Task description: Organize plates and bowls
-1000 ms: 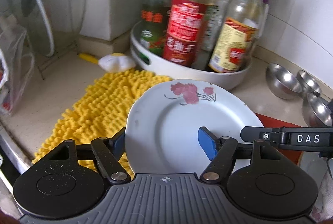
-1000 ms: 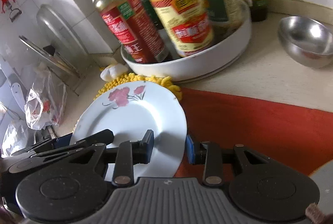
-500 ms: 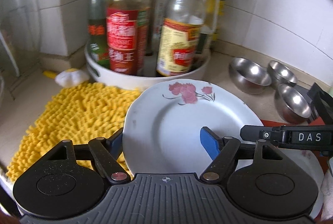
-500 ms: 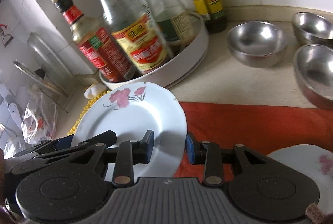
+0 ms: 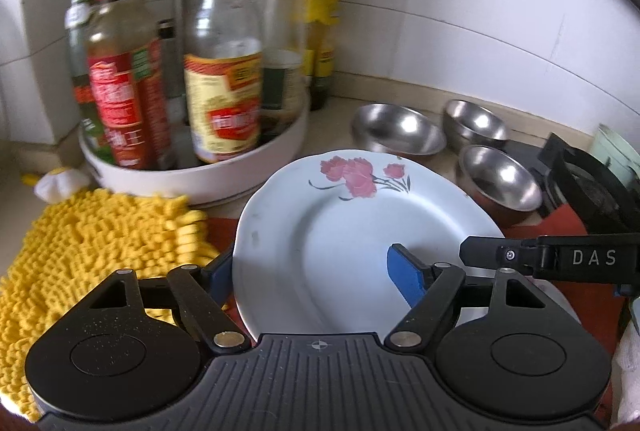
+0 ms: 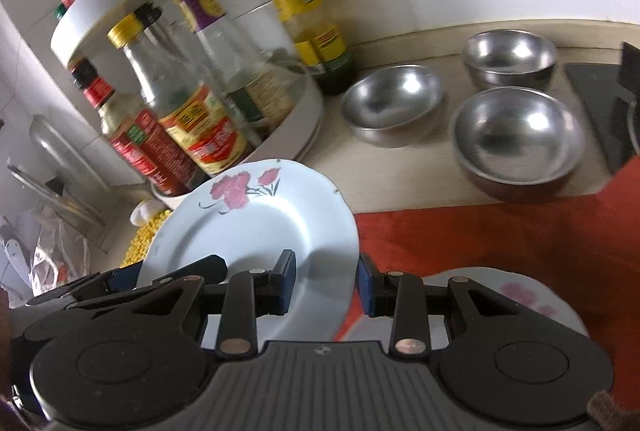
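Both hand-held grippers share one floral plate (image 5: 352,231): the left hand-held gripper (image 5: 308,281) clamps its left rim, one blue pad under the edge and one on the face, while the right hand-held gripper (image 6: 326,281) pinches the right rim. The plate hangs tilted above the red mat (image 6: 480,235). At 5 o'clock in the right view, a second floral plate (image 6: 520,295) lies on the mat. Three steel bowls (image 6: 516,135) sit on the desk (image 6: 400,187) at 1 o'clock, the bottle turntable (image 5: 200,179) at 10.
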Available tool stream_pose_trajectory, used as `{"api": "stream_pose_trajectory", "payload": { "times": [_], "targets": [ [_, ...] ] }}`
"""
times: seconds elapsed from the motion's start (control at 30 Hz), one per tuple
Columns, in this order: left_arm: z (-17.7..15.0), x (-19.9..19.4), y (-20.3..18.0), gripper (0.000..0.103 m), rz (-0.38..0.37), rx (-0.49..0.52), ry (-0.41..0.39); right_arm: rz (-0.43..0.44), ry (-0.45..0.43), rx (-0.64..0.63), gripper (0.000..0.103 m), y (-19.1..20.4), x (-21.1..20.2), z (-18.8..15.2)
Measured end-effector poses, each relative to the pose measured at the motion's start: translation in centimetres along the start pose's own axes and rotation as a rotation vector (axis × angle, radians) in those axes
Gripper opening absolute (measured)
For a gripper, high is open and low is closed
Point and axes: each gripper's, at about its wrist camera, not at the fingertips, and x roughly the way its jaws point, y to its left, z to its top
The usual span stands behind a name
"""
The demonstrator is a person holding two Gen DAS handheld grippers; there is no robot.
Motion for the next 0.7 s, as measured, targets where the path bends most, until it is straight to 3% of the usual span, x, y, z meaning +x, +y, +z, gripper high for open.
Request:
{"api": "stream_pose_trajectory", "payload": {
  "times": [0.7],
  "targets": [
    [-0.8, 0.1, -8.1, 0.084, -0.118, 0.133, 0.028, -0.089, -0.049, 0.106, 0.031, -6.6, -6.7, -2.0]
  ]
}}
